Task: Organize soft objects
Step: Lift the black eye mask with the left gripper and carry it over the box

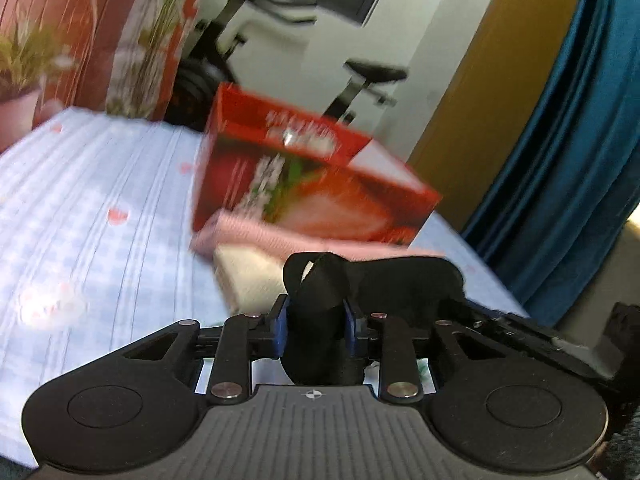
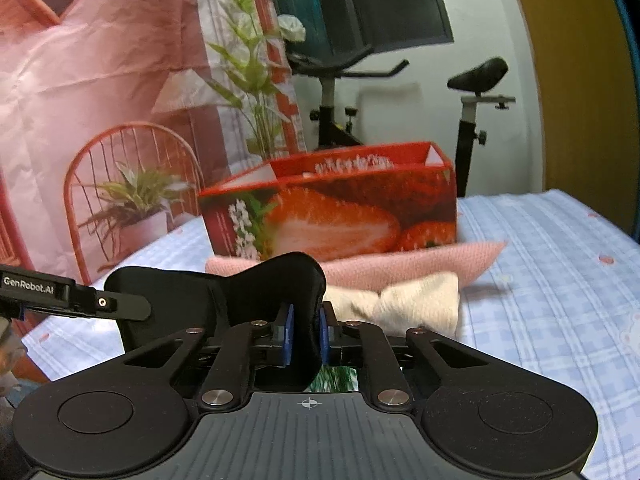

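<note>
Motion-blurred left view, fisheye-bent edges, soft light

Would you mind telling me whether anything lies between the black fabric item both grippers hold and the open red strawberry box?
Yes: the black fabric item must pass over a cream folded cloth and a pink towel lying directly before the red box. Nothing visible blocks the box's open top.

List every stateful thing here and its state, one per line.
Left claw: shut on the black cloth.
Right claw: shut on the black cloth.
Black cloth: held by both claws.
Red box: open-topped, upright on the bed.
Pink cloth: folded, against the box.
Cream cloth: folded, before the pink cloth.
</note>
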